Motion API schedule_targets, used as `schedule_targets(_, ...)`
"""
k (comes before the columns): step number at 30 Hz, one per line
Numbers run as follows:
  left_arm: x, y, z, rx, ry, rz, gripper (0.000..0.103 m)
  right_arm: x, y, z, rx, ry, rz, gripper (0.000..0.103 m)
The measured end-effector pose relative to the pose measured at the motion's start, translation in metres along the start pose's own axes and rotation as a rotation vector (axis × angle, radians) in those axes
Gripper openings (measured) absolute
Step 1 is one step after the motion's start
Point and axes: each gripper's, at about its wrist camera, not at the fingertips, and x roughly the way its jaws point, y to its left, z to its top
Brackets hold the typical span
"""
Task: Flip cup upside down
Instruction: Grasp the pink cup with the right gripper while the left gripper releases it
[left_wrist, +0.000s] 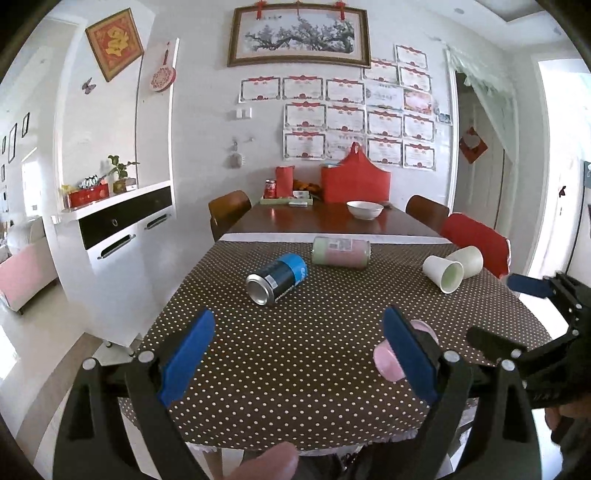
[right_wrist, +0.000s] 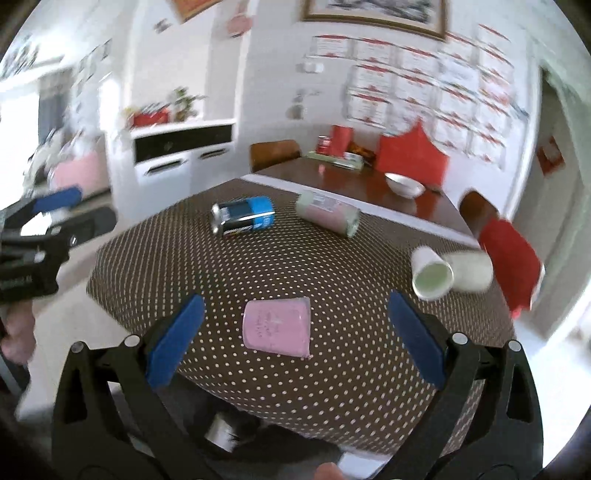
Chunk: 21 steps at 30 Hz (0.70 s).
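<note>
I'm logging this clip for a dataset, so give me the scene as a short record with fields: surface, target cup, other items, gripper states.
surface: table with brown polka-dot cloth
target: pink cup, near the front edge, between the open fingers of the right gripper, not gripped
left gripper: open, holding nothing
lying on their sides: blue can; pink-green canister; two white paper cups
further back: white bowl on bare wood

pink cup (right_wrist: 277, 326), brown white-dotted tablecloth (right_wrist: 295, 258)
</note>
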Motion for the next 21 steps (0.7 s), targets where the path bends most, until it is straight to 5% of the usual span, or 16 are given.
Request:
schedule_targets(7, 0.014, 0.003, -0.005, -0.012, 0.027, 0.025, 0.091, 0.045, 0.002, -0.001, -0.278, 0.106, 0.15, 0.097)
schedule_targets(21, 0.054, 0.003, -0.025, -0.027, 0.142, 0.069, 0.091, 0.108, 0.005, 0.0, -0.633, 0.308, 0.415, 0.097)
